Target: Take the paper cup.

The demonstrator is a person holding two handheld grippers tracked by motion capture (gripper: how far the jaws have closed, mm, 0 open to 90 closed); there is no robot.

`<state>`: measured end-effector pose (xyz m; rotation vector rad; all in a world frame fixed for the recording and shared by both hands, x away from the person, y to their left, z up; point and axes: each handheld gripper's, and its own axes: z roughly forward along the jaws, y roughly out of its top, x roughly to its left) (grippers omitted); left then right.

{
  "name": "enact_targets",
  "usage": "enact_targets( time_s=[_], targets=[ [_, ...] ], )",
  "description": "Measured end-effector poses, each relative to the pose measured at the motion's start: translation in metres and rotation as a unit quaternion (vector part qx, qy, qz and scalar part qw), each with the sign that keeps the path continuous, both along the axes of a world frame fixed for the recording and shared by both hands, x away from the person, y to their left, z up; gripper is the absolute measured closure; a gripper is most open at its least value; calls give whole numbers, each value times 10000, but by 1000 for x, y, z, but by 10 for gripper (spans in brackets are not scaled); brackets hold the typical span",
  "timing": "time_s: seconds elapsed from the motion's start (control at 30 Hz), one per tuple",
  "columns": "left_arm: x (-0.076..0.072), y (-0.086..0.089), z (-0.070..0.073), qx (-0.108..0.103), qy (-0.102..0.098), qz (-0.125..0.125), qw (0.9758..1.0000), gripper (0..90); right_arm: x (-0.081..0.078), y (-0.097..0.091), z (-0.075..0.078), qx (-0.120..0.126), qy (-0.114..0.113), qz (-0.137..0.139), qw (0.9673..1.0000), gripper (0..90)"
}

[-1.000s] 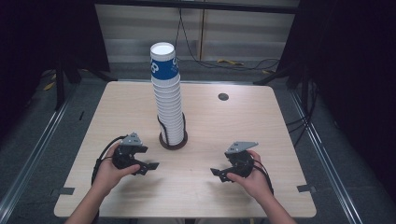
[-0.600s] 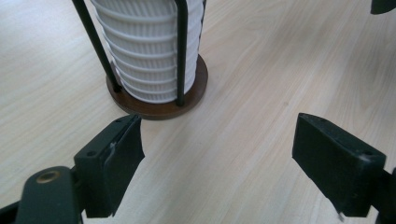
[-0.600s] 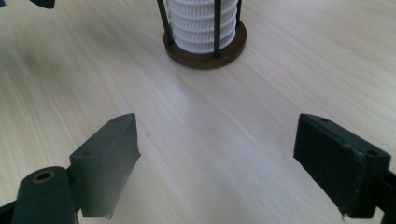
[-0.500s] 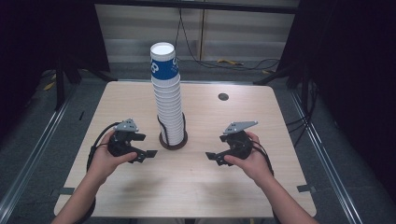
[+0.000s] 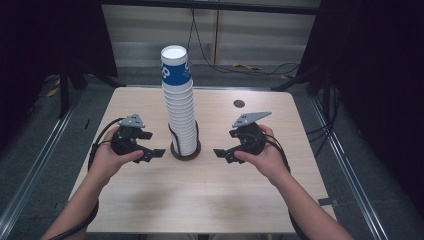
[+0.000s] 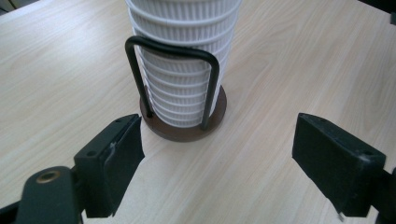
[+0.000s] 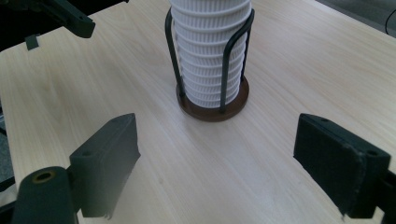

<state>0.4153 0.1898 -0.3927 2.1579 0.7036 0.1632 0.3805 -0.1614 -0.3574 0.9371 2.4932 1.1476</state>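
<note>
Here the left gripper (image 5: 156, 153) and right gripper (image 5: 221, 153), jaws wide and empty, flank the cup stack (image 5: 180, 107) in its wire holder (image 5: 185, 150) mid-table, apparently approaching; next likely lifting the top cup.

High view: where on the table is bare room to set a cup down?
Bare wood: the near strip of the table and both far corners beside the cup stack. Crowded: the middle, where left tongs and right tongs flank the holder.

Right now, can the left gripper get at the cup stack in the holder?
Probably yes. The left gripper is open, jaws pointing at the cup stack, with bare table between. The holder's wire loops block a low grip, so go higher.
</note>
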Motion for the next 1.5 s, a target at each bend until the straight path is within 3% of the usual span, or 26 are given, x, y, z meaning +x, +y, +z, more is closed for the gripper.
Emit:
enact_targets(
  time_s=[0.2,0.4,0.67,1.5],
  targets=[
    [4,-3,11,11,-79,-28,10000,161,6,4,9,41,-15,30,10000,133],
    [11,-8,28,-3,-196,-38,9998,162,14,11,26,68,-109,-10,9999,132],
    [16,-9,40,-45,-241,13,9997,162,26,19,47,118,-187,-9,9998,132],
    [28,-14,67,-16,-399,-51,9992,162,41,39,76,200,-322,45,9993,131]
  ],
)
